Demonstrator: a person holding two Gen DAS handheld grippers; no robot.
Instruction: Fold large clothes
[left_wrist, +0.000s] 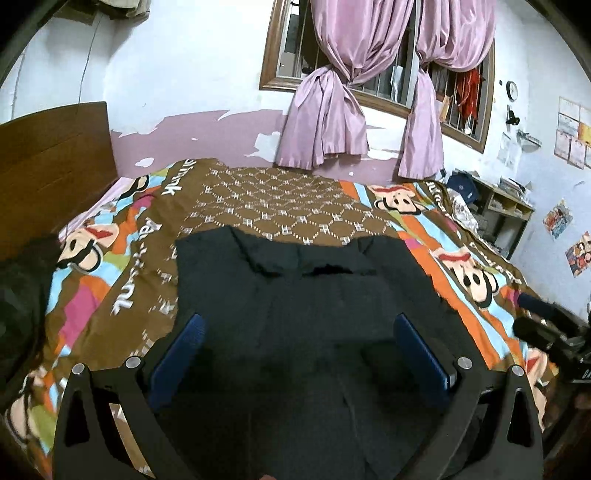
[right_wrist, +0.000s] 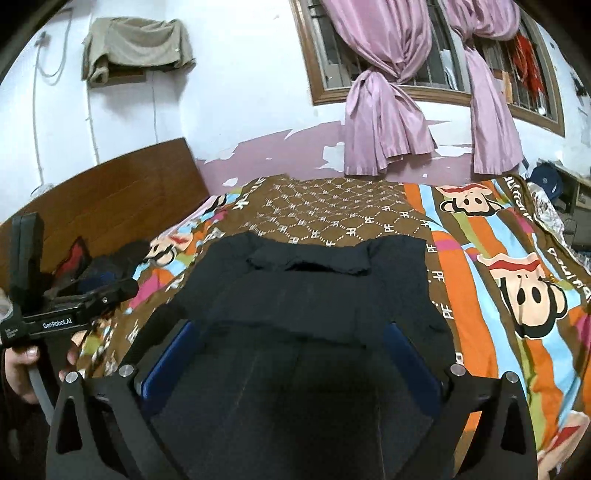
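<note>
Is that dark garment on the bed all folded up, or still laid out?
Partly folded: the dark garment lies flat on the bedspread, with a sleeve turned in and a doubled layer edge across its middle.

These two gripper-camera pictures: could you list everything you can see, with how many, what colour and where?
garment: one, black, spread flat on the bed, collar end toward the window
bedspread: one, brown with orange, blue and pink stripes and cartoon monkey faces, covering the bed
headboard: one, brown wood, left end of bed
curtains: two, pink, knotted at the window
window: one, brown frame with bars, far wall
cloth: one, beige, high on the wall
clock: one, dark, wall on the right
shelf: one, pale, cluttered, beyond the bed's right end
left hand-held gripper: blue pads, open above the garment
right hand-held gripper: blue pads, open above the garment
</note>
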